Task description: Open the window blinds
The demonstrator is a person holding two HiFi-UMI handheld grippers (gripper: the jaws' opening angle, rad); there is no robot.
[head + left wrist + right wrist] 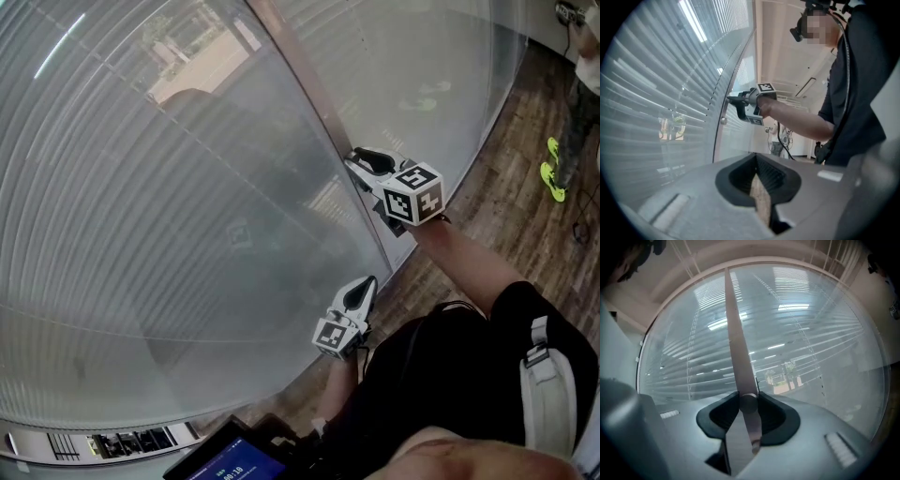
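Jaws of right gripper (746,405) tight on blind wand (734,333); left gripper (760,186) jaws together, empty.

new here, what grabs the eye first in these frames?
Slatted blinds behind glass fill the left and middle of the head view. At the vertical frame strip, the right gripper is clamped on a small round knob. The left gripper sits below it in that view, shut and empty. A bystander's neon-yellow shoes stand out at top right.
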